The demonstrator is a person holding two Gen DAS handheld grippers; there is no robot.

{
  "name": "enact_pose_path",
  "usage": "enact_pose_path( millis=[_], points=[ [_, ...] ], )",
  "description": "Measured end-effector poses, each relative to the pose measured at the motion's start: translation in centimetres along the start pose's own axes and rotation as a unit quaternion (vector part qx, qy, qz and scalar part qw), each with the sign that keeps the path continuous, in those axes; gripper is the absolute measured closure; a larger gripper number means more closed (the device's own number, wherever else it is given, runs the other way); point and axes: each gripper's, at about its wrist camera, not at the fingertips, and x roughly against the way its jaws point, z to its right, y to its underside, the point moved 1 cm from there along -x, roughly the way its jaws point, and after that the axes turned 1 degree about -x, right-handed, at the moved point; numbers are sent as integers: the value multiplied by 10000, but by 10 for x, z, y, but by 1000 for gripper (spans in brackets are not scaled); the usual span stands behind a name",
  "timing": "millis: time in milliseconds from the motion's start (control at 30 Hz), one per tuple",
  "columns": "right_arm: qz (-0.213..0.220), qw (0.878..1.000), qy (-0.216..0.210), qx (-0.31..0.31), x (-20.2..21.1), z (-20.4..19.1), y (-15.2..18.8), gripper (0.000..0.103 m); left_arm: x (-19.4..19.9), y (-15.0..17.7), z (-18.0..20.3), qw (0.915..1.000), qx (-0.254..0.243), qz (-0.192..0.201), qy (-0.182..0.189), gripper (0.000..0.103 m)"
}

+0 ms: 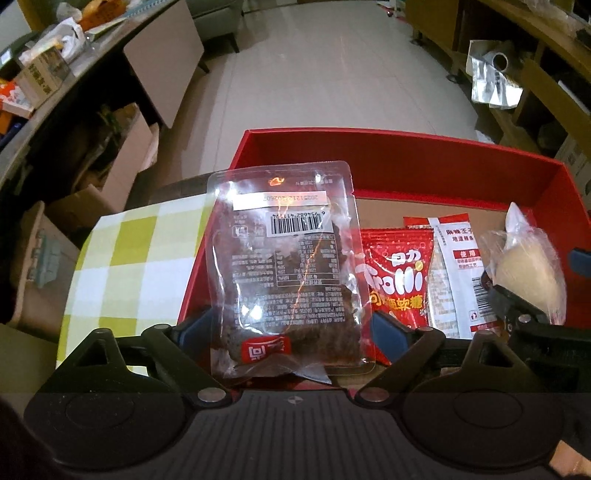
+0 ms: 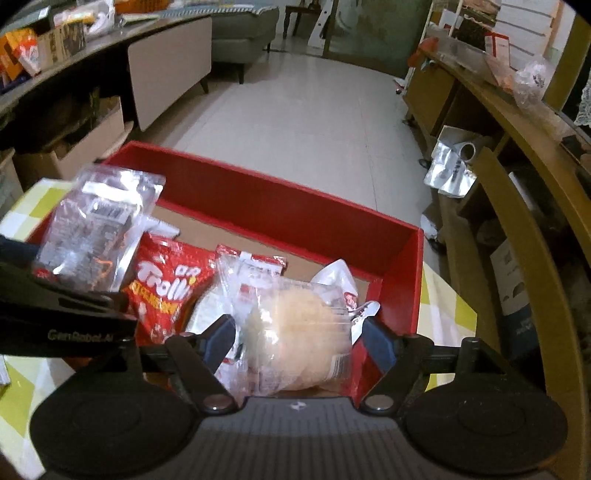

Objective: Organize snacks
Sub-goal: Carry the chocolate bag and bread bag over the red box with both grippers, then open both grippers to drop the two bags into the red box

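Over the open red cardboard box (image 1: 388, 162), the left gripper (image 1: 291, 328) has its jaws spread around a clear packet of dark dried meat (image 1: 291, 266). The right gripper (image 2: 299, 332) is likewise parted around a clear-wrapped pale round bun (image 2: 295, 332); actual pad contact isn't clear.

We see a pale tiled floor (image 2: 314, 110) running toward 12 o'clock, a grey sofa (image 2: 240, 33) at 11, wooden shelving (image 2: 517, 206) at 3.

A clear pouch of dark jerky (image 1: 288, 273) and a wrapped pale bun (image 2: 299, 332) sit over the red box (image 1: 388, 162).
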Motion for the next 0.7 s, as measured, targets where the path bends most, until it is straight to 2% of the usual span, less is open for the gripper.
enact_pose_path(
  millis=[233,433,700],
  points=[
    [67,10000,-6,16,7,2,-2,15,10,-1,-3,9999,-22,106,34,10],
    [221,9997,-36,9,18,4,-4,15,25,-3,-6,9994,34,347,-4,8],
    [202,9997,-29,129,27,0,-5,15,37,-4,-10,9990,-6,442,-74,8]
  ],
)
